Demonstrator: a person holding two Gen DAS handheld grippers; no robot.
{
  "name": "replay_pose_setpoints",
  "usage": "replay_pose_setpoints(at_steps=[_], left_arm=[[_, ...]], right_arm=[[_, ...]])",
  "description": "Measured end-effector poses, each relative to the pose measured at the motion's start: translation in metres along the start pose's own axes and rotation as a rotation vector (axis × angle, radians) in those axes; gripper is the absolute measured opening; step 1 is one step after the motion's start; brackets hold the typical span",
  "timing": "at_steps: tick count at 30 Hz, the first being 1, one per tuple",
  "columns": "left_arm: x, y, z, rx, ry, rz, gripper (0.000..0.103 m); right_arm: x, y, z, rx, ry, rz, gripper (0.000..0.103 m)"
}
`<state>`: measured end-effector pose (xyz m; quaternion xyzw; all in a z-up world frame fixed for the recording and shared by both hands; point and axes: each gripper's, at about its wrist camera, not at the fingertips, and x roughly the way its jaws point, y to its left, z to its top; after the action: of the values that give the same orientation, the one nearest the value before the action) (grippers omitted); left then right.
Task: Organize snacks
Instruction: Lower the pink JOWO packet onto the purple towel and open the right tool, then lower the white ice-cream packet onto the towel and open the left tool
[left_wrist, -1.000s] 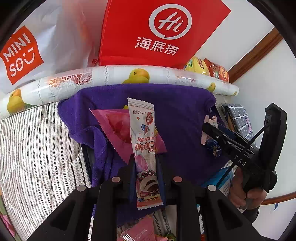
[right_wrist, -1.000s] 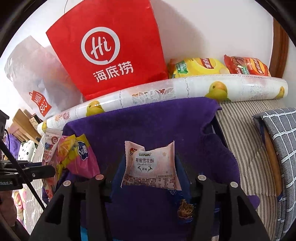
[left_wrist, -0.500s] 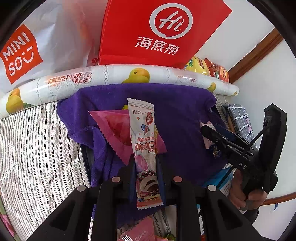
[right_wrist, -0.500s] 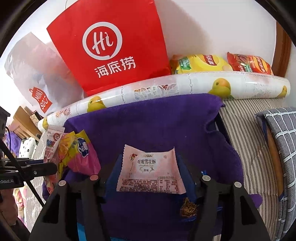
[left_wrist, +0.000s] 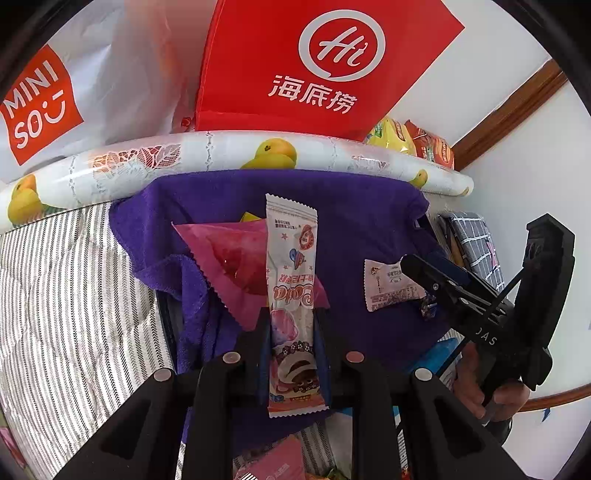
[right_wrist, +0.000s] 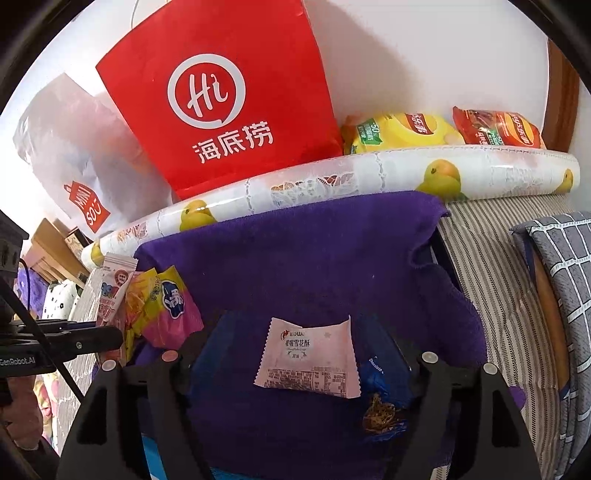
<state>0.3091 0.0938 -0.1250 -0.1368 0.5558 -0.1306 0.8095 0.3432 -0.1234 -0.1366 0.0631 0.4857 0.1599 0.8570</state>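
My left gripper (left_wrist: 291, 325) is shut on a long white and pink snack bar (left_wrist: 291, 258), held upright over a purple towel (left_wrist: 369, 221). Behind the bar, a pink packet (left_wrist: 229, 254) lies on the towel. My right gripper (right_wrist: 295, 332) hangs over the towel (right_wrist: 314, 258) with its jaws opening. A small pink and white packet (right_wrist: 308, 358) lies flat between them, and the pads stand clear of it. That packet (left_wrist: 388, 288) also shows in the left wrist view beside the right gripper (left_wrist: 424, 269). A blue chocolate wrapper (right_wrist: 380, 369) sits by the right finger.
A red paper bag (left_wrist: 314, 62) and a white plastic bag (left_wrist: 74, 92) stand behind a fruit-print roll (left_wrist: 221, 155). Yellow (right_wrist: 399, 129) and red (right_wrist: 498, 129) crisp bags lie at the back right. Striped bedding (left_wrist: 55, 295) is on the left, a checked pillow (right_wrist: 561, 295) on the right.
The right gripper's jaws have spread apart and the small packet has dropped out of their hold, flat onto the towel. The left gripper and its snack bar have stayed still.
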Motion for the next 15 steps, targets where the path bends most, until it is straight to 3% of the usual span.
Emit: replay_pose_setpoints(at_steps=[15], left_arm=[[-0.0038,0.0005,0.0013,-0.009,-0.017,-0.021,0.02]], right_arm=[[-0.0016,-0.0038,0.0009,0.029,-0.001,0.008,0.075]])
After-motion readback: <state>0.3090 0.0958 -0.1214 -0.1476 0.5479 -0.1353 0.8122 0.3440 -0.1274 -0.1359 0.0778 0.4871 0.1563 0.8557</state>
